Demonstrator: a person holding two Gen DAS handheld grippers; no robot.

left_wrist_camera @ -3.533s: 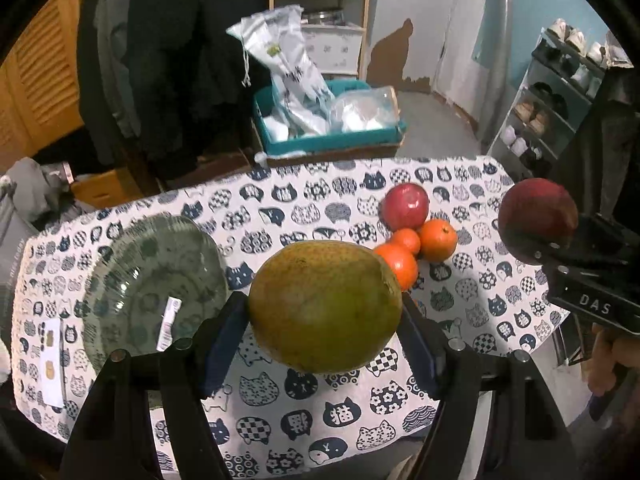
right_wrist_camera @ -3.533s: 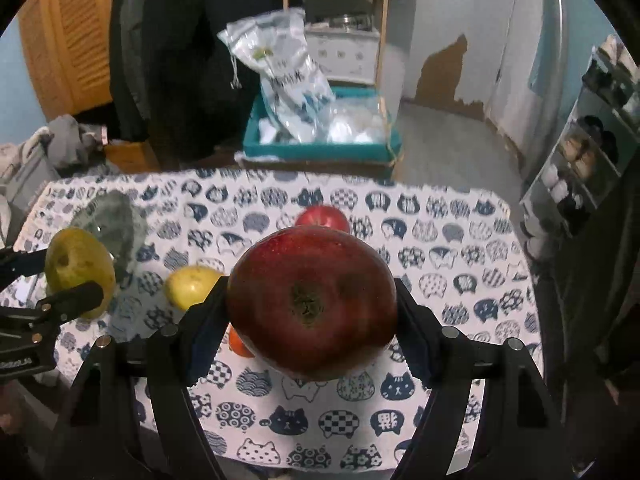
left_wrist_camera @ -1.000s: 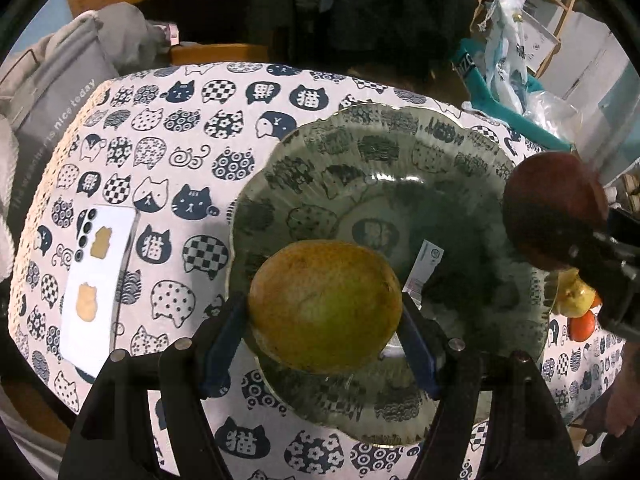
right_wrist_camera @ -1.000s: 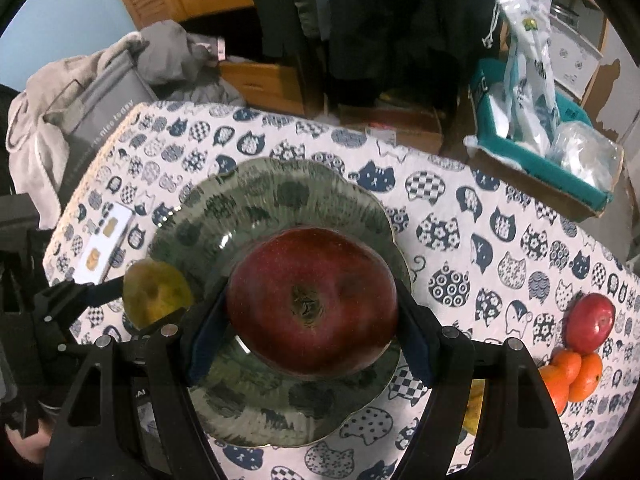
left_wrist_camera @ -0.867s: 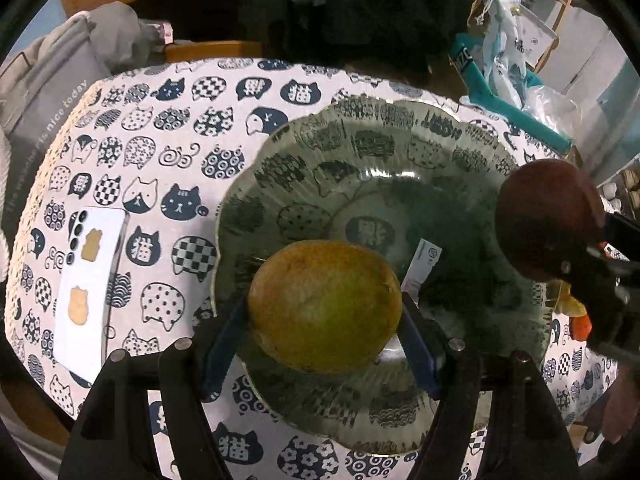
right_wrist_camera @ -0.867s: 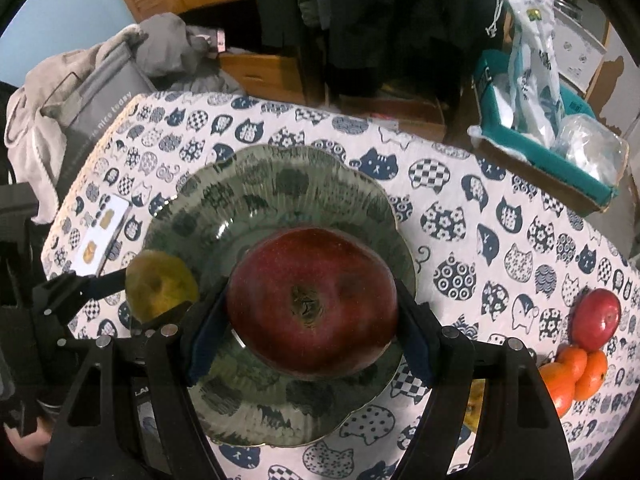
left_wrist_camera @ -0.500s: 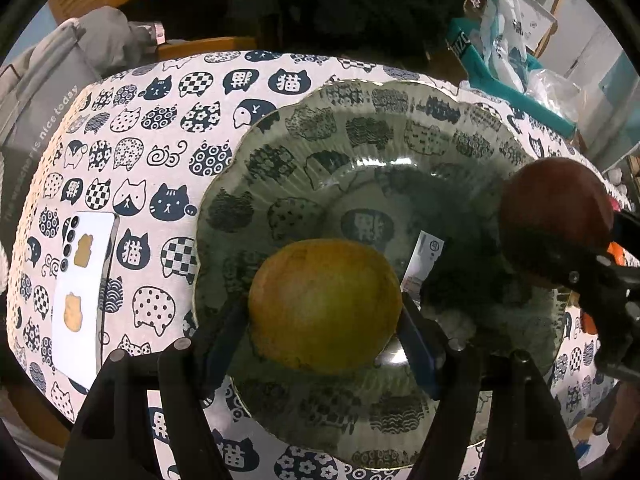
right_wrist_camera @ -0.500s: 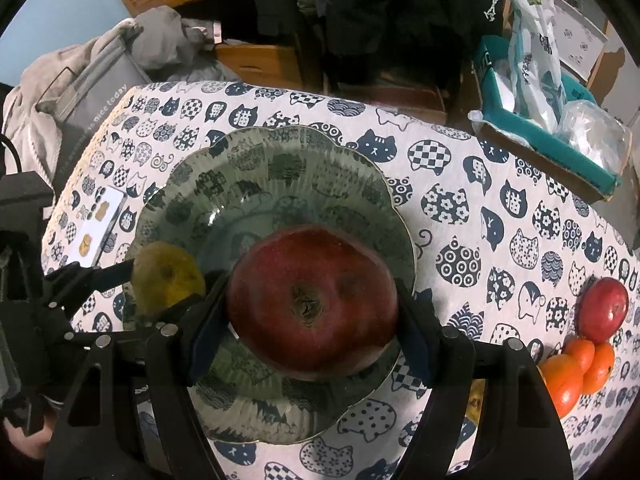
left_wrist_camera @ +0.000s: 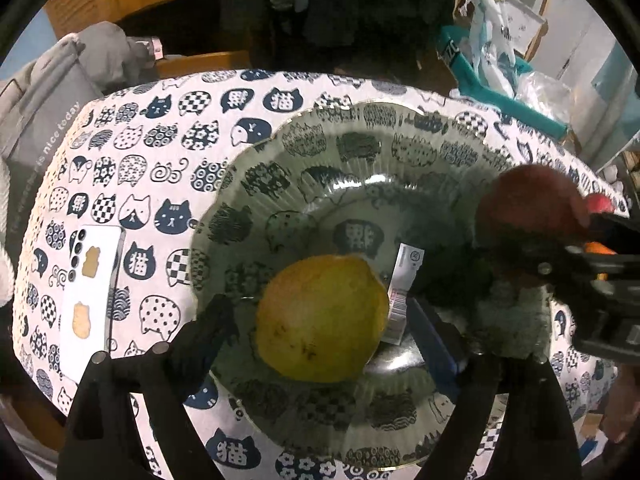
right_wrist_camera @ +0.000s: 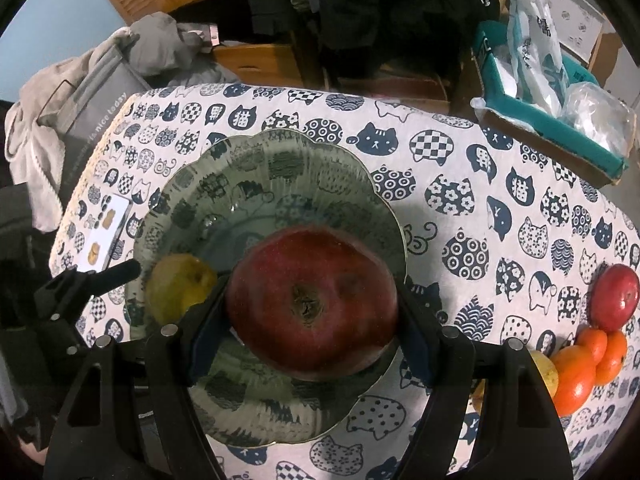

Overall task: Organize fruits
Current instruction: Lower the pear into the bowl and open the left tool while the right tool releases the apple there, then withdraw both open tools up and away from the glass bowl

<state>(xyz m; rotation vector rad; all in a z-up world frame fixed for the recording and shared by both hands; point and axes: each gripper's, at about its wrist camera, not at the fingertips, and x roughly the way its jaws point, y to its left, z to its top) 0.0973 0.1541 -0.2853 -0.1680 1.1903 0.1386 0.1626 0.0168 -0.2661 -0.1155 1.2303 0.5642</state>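
Glass plate (left_wrist_camera: 304, 148): holds my yellow-green pear (left_wrist_camera: 322, 318) and a loose white label (left_wrist_camera: 404, 280). My left gripper (left_wrist_camera: 320, 326) stands spread around the pear, pads clear of its sides. My right gripper (right_wrist_camera: 310, 304) clamps a dark red apple (right_wrist_camera: 312, 304) just above the plate. Right wrist view alone shows a second red apple (right_wrist_camera: 615, 296) and oranges (right_wrist_camera: 580, 368) on the cat-print tablecloth (right_wrist_camera: 480, 184). Left wrist view shows the phone (left_wrist_camera: 90, 292) plainly.

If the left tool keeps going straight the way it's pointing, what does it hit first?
Most likely the glass plate: the left tool, jaws spread around the yellow-green fruit, points down into the plate. Depth is unclear.
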